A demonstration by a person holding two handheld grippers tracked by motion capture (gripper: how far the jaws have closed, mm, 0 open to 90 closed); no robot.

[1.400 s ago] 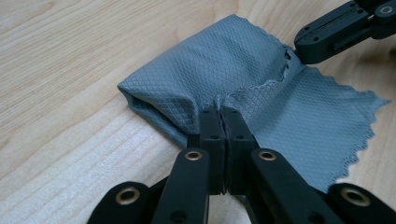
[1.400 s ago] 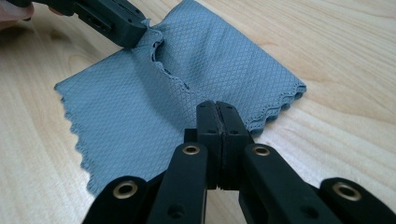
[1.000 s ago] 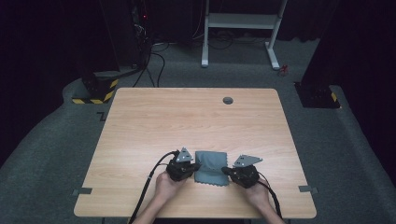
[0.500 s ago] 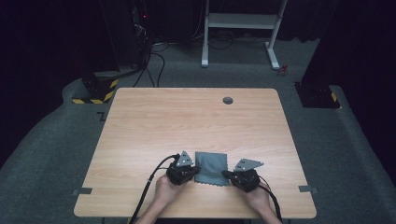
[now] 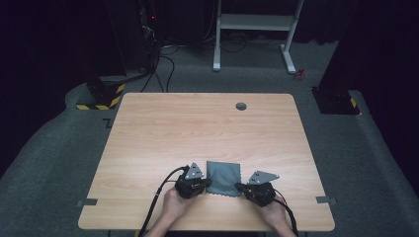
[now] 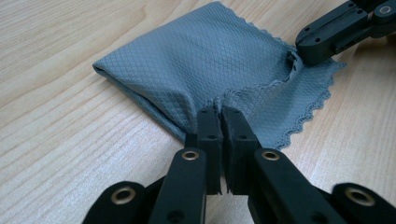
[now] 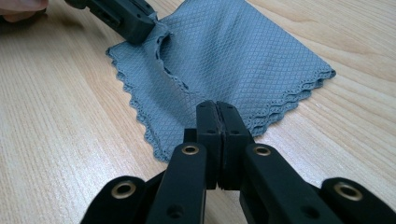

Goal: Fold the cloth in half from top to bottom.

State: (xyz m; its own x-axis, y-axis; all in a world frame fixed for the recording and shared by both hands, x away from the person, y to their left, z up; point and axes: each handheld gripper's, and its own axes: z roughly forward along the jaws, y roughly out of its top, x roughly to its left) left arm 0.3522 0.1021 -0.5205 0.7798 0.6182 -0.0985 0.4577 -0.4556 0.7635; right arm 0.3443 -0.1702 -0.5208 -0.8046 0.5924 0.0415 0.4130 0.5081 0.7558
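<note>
Where cloth [image 5: 223, 177] lies, both fingers [image 6: 208, 125] pinch near corners.

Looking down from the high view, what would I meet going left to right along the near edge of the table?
Left hand-held gripper → grey cloth → right hand-held gripper.

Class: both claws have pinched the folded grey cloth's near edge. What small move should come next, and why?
Probably lift both together: the left claw and right claw are shut on the top layer of the scallop-edged grey microfibre cloth, which lies folded.
</note>
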